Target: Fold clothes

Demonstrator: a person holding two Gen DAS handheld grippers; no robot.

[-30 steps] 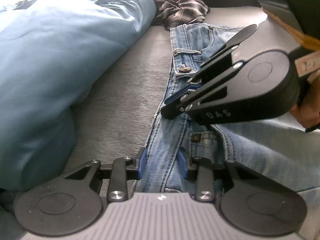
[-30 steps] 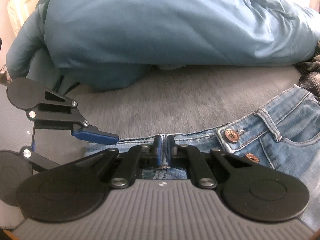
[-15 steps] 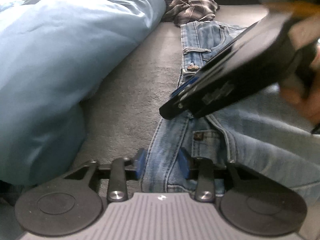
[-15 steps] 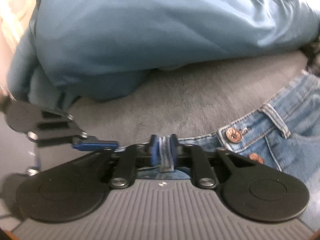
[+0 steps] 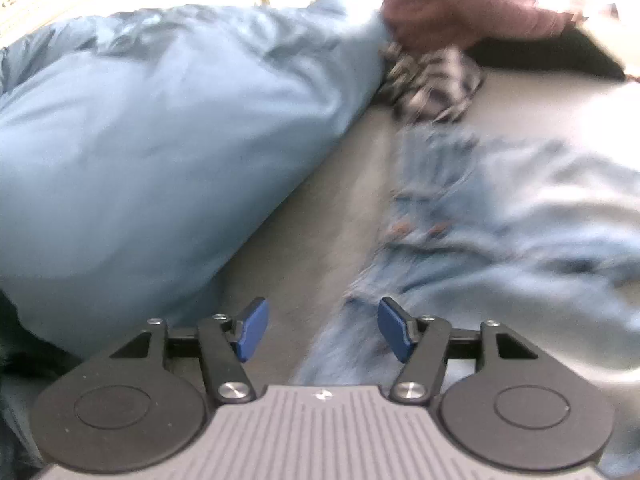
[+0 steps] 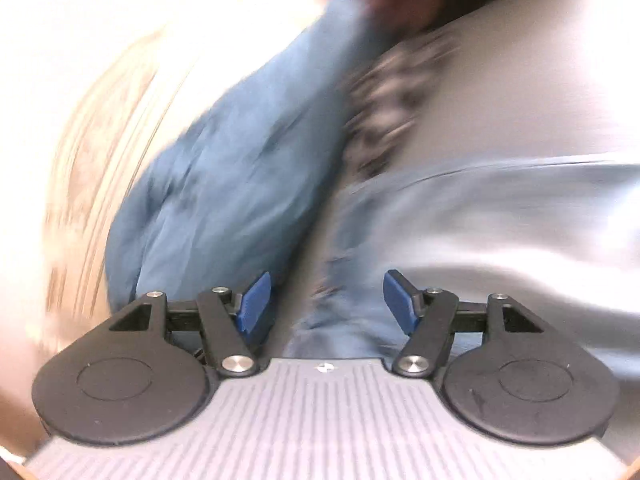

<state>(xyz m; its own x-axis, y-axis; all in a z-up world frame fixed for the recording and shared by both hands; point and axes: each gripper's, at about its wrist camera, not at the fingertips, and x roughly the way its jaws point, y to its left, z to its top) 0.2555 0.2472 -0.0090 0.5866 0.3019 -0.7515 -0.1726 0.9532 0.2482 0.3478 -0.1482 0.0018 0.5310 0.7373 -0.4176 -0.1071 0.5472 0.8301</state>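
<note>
Jeans: light-wash denim, lying crumpled on the grey fuzzy surface, just right of the big blue padded bundle. Plaid cloth sits beyond them. Both frames blurred. Left gripper and right gripper: jaws opening, wide, denim edge below the gap, pads not pressing it. Judgement: denim is heavyish, floppy, grippy; best hold is the stiff waistband or a side seam, pinching both layers.

The light-blue denim jeans lie rumpled and flat on the grey surface, copper buttons facing up, beside a puffy blue garment and below a crumpled plaid shirt.
</note>
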